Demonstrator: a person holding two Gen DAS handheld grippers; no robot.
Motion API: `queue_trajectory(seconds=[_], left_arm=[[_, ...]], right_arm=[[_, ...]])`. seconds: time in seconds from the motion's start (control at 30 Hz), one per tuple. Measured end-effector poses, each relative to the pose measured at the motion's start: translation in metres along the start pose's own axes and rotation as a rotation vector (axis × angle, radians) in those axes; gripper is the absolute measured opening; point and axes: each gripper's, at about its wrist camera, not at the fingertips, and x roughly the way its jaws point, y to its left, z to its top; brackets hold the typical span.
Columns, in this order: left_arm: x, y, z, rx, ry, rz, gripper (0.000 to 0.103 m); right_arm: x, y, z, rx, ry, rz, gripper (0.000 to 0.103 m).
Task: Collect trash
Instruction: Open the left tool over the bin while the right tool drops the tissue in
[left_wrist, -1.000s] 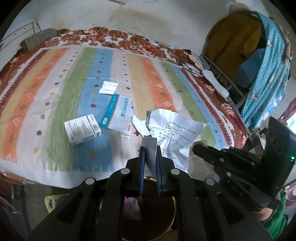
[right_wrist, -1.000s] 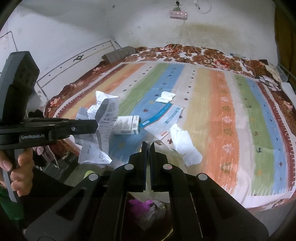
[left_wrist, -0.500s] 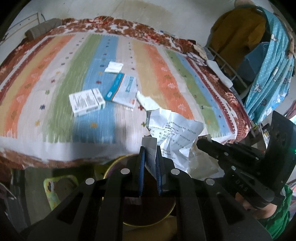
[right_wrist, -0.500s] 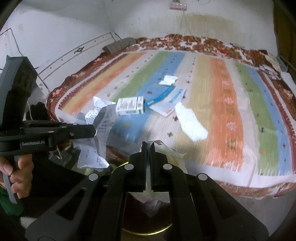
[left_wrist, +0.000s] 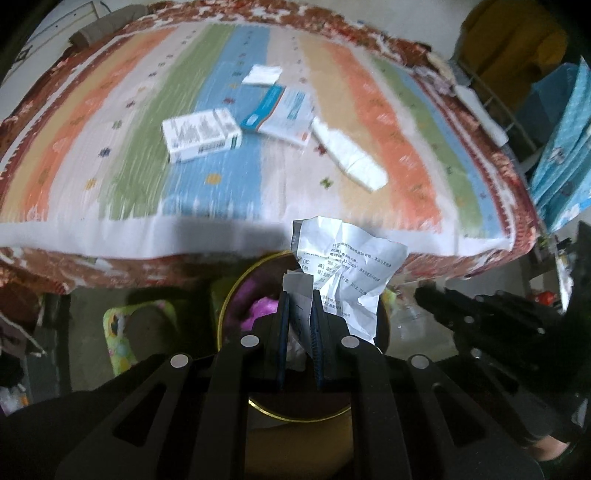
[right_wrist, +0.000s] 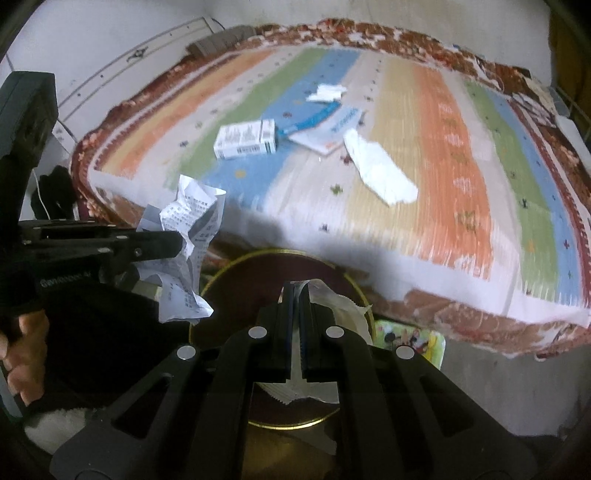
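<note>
**Both tools over the bin, each with a piece of trash to drop**

The step in hand looks like the drop-off. The left tool (left_wrist: 298, 295) is closed down on a crumpled printed leaflet (left_wrist: 347, 273), pinching its lower corner so that the rest of the sheet stands up and fans to the right of the fingers. The right tool (right_wrist: 296, 288) is also pressed nearly shut, gripping a thin whitish wrapper (right_wrist: 340, 306) that spills out to its right. Both are held off the near edge of the bed (right_wrist: 480, 258), above a round, gold-rimmed bin (left_wrist: 229, 306) standing on the floor against that edge. Something pink already lies inside it.

The next move calls for opening each tool while its load is squarely over the bin's mouth. The leaflet is light and springy, and in the right wrist view it hangs near the bin's left rim, so it may need bringing further in before release, or it could flutter to the floor.

More trash waits on the striped bedcover: a white medicine box (left_wrist: 201, 134), a blue-and-white packet (left_wrist: 284, 114) just beside it, a folded white tissue (left_wrist: 349, 153) toward the near edge, and a small white wad (left_wrist: 262, 75) further toward the far edge. The task seems partway done.
</note>
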Motion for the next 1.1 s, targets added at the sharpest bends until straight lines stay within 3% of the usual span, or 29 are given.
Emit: queue_trajectory(seconds=[0.53,0.8,0.87,0.93,0.97,1.1], left_arm=[[0.042,0.003,-0.008,-0.046,0.162,0.04,0.011],[0.048,0.002,-0.008,-0.034,0.178,0.055,0.012],[0.047,0.001,-0.007,-0.041,0.176,0.035,0.018],[0.046,0.002,-0.006,-0.048,0.168,0.024,0.041],[0.044,0.004,-0.005,-0.054,0.159,0.028,0.041],[0.041,0.006,-0.004,-0.067,0.141,0.031,0.042]], right_arm=[[0.048,-0.01,-0.007,0.095,0.186,0.02,0.003],[0.056,-0.012,-0.008,0.102,0.214,0.012,0.004],[0.057,-0.014,-0.008,0.109,0.22,0.01,0.01],[0.056,-0.016,-0.007,0.125,0.215,0.011,0.021],[0.056,-0.017,-0.007,0.129,0.214,0.011,0.031],[0.054,-0.017,-0.007,0.125,0.204,0.021,0.038]])
